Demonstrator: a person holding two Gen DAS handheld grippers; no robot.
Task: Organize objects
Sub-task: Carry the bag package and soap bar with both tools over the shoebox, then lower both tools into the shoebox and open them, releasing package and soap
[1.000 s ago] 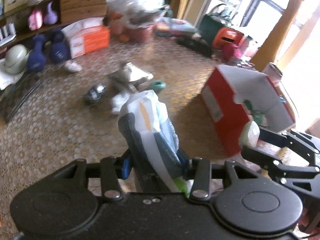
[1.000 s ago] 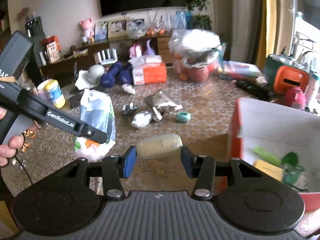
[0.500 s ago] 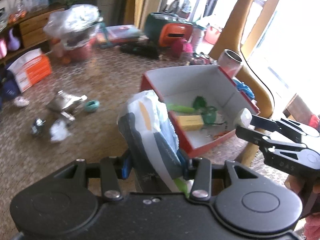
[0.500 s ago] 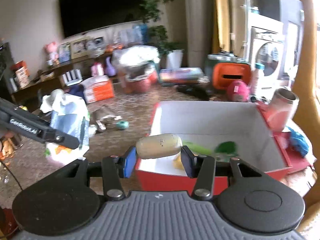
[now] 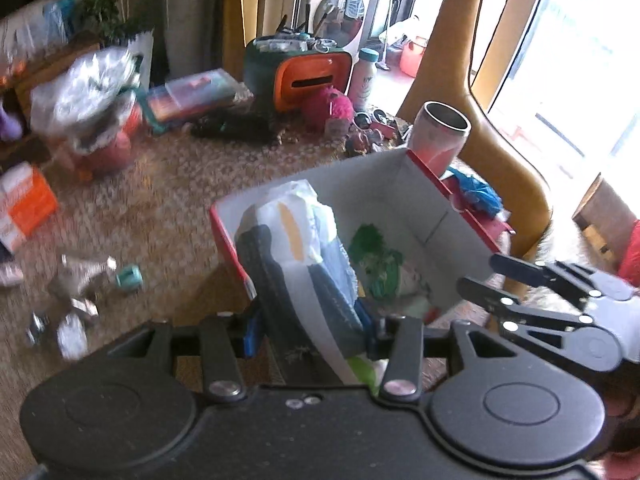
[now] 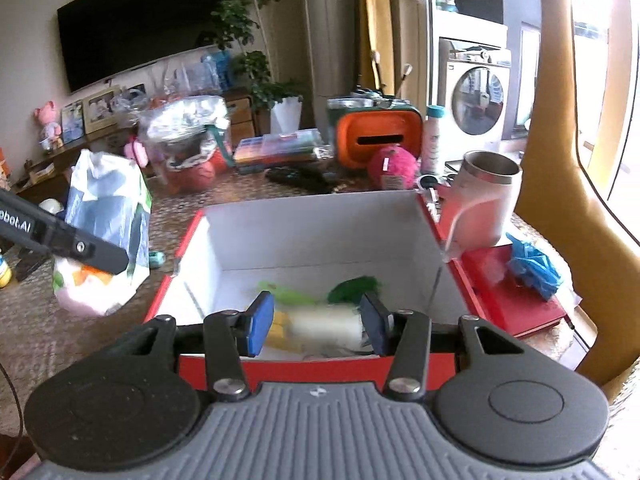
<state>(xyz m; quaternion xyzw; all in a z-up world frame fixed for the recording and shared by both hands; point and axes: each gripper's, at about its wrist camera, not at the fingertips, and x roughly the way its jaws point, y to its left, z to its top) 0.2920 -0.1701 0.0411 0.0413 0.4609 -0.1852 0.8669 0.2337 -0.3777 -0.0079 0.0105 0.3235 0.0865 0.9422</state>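
Observation:
My left gripper (image 5: 308, 320) is shut on a white, blue and grey packet (image 5: 304, 264) and holds it at the near left edge of the open red box (image 5: 404, 184). The packet also shows in the right wrist view (image 6: 106, 224), left of the box (image 6: 304, 232). My right gripper (image 6: 316, 322) is open above the box's near edge. A pale cream cylinder (image 6: 322, 320) shows blurred between and below its pads, inside the box beside green items (image 6: 352, 286) and a yellow one (image 6: 278, 328).
A steel mug (image 6: 486, 196) stands at the box's far right corner, with the red lid (image 6: 512, 292) and a blue wad (image 6: 532, 264) beside it. A yellow chair (image 5: 496, 148) rises on the right. Small litter (image 5: 80, 280) and a teal roll (image 5: 129, 276) lie left of the box.
Both grippers have moved right, over the red box. My right gripper has opened and let go of the cream cylinder, which now lies in the box. The left still holds the packet.

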